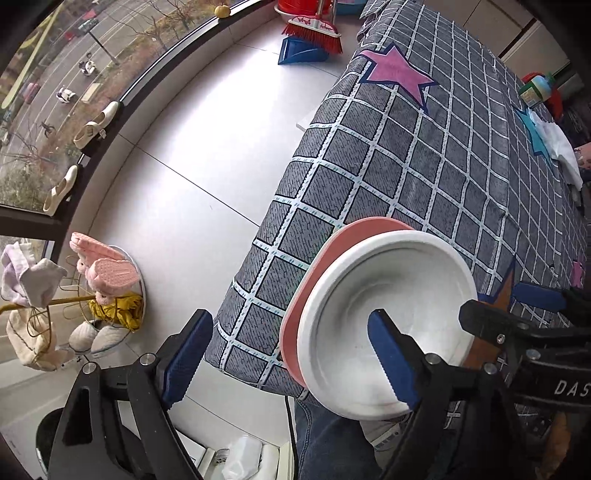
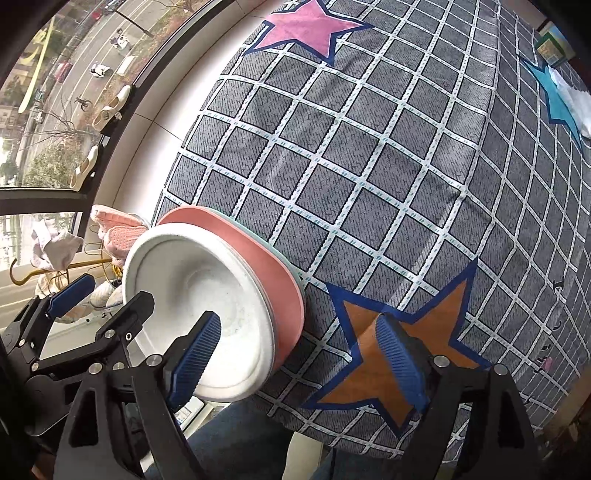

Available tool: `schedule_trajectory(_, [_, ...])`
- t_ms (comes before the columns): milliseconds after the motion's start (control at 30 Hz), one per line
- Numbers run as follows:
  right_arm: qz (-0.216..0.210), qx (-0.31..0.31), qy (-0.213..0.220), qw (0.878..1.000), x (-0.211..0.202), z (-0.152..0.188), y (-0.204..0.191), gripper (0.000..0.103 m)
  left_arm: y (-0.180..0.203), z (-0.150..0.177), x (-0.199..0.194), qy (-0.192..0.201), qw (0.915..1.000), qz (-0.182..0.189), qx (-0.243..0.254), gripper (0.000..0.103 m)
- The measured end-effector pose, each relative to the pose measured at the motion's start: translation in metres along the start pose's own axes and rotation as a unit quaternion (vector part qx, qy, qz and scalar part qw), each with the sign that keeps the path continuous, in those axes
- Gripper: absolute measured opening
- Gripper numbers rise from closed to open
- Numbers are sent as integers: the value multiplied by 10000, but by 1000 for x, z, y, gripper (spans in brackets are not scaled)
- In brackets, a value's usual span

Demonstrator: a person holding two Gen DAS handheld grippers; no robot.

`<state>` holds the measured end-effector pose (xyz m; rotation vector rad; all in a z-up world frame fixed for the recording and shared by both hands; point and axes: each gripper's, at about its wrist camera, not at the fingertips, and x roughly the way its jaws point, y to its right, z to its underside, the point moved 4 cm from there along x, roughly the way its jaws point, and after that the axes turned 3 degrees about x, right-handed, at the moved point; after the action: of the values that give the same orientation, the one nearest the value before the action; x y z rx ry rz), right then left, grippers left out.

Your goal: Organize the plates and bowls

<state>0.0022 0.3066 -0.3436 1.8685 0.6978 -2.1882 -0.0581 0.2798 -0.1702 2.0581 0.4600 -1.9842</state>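
A white bowl point(image 1: 391, 317) sits on a pink plate point(image 1: 332, 251) at the near corner of a table under a grey checked cloth point(image 1: 424, 155). A thin green rim shows under the pink plate point(image 2: 258, 240) in the right wrist view. My left gripper point(image 1: 291, 354) is open, with its right finger over the bowl and its left finger off the table edge. My right gripper point(image 2: 306, 358) is open beside the bowl point(image 2: 207, 295), its left finger at the bowl's rim, its right finger over an orange star.
The cloth carries pink point(image 1: 395, 70), blue point(image 2: 557, 96) and orange stars point(image 2: 399, 350). A white cloth point(image 1: 561, 151) and a toy point(image 1: 535, 88) lie at the far end. The tiled floor point(image 1: 207, 155), slippers point(image 1: 107, 269), broom point(image 1: 314, 29) and window lie to the left.
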Motion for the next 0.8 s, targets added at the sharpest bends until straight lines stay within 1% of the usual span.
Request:
schedule_trajectory(33, [-86, 58, -15, 9999, -4, 0, 3, 97, 0, -1, -2, 13, 10000, -14, 14, 97])
schedule_trajectory(100, [-211, 170, -12, 9996, -10, 0, 7, 97, 3, -3, -7, 54, 9999, -42, 94, 97])
schedule_trajectory(167, [-242, 203, 71, 9995, -16, 0, 6, 97, 10, -4, -8, 30, 9997, -40, 221, 97])
schedule_trajectory(233, [-274, 207, 187, 9992, -22, 1, 5, 102, 18, -4, -9, 21, 9992, -22, 387, 97])
schedule_trajectory(300, [-305, 224, 329, 9987, -28, 2, 3, 102, 26, -3, -11, 84, 9982, -35, 599, 97])
schedule_trajectory(367, [-238, 156, 452, 9986, -32, 3, 0, 102, 33, -2, -15, 190, 9963, -201, 812, 97])
schedule_trajectory(433, [-108, 27, 541, 9985, -35, 4, -4, 102, 40, 0, -19, 237, 9942, -283, 1014, 97])
schedule_trajectory(533, [-2, -38, 478, 9989, -36, 7, -6, 102, 43, 1, -23, 257, 9919, -320, 1204, 97])
schedule_trajectory(633, [-92, 71, 470, 9988, -39, 10, -6, 102, 46, 2, -26, 247, 9911, -290, 1279, 97])
schedule_trajectory(800, [-116, 195, 420, 9989, -41, 14, -5, 102, 49, 2, -28, 264, 9898, -364, 1350, 97])
